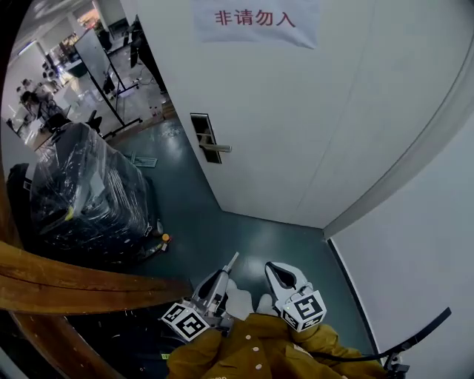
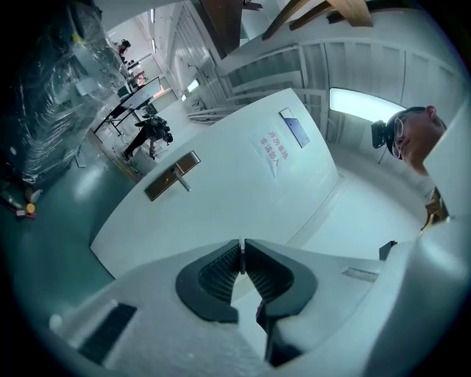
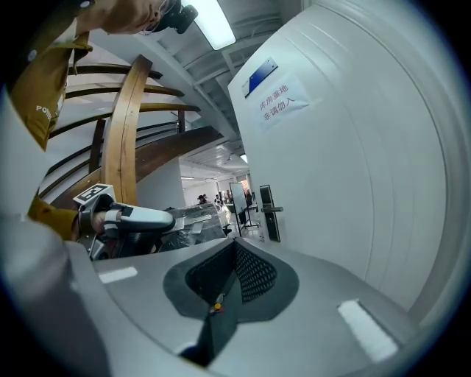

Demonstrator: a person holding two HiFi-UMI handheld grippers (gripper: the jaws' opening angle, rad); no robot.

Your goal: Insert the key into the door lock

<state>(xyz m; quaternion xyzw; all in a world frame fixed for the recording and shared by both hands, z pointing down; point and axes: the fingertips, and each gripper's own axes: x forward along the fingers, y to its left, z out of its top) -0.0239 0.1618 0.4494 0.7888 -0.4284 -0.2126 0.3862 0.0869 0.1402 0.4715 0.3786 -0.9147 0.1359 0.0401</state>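
White door [image 1: 296, 111] fills the far side, with its lock [image 1: 206, 139] at the door's left edge. Near, the left gripper [image 2: 241, 254] is pinched narrow on a thin key [image 1: 233, 260] that sticks out toward the door, well apart from the lock. Just right of it, the right gripper [image 3: 235, 247] has its 2 jaws closed together, empty.

A white door [image 1: 296, 118] carries a paper sign [image 1: 255, 18] with red characters at its top and a lock plate [image 1: 209, 141] with a lever handle at its left edge. Left of the door stands a plastic-wrapped black load [image 1: 81, 192]. Below the door, over the teal floor [image 1: 200, 229], the left tool [image 1: 222, 277] shows a thin key [image 1: 234, 258] at its tip, with the right tool [image 1: 278, 272] just beside it.
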